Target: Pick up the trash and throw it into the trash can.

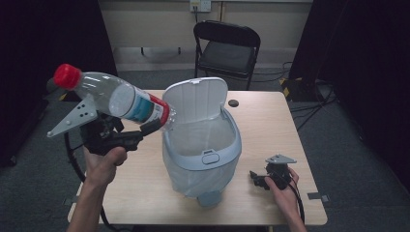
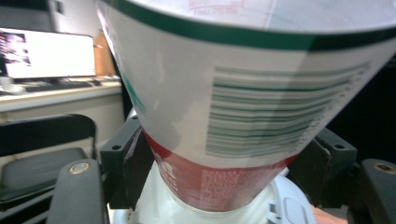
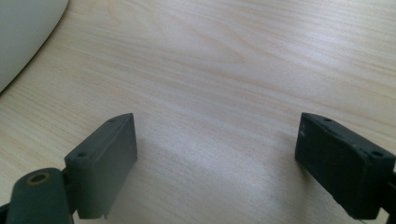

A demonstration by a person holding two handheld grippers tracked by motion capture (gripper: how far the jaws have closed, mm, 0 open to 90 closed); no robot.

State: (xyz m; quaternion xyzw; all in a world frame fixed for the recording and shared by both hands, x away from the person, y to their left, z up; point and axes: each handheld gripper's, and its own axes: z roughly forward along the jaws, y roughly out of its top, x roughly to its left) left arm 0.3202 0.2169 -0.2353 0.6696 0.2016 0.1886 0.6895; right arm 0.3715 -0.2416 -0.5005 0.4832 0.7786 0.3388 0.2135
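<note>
A clear plastic bottle (image 1: 113,96) with a red cap and a red, white and blue label hangs tilted in the air, cap up to the left, base over the rim of the bin (image 1: 232,145). My left gripper (image 1: 152,126) is shut on the bottle's lower end; its label with a barcode (image 2: 261,107) sits between the pads in the left gripper view. The pale grey bin stands mid-table with its lid (image 1: 196,99) raised. My right gripper (image 1: 255,179) rests low on the table at the right, open, with bare wood between its jaws (image 3: 215,154).
A black folding chair (image 1: 225,48) stands behind the wooden table (image 1: 270,116). A small dark disc (image 1: 233,103) lies on the table behind the bin. Cables run across the floor at the right. The bin's pale wall (image 3: 23,32) edges the right gripper view.
</note>
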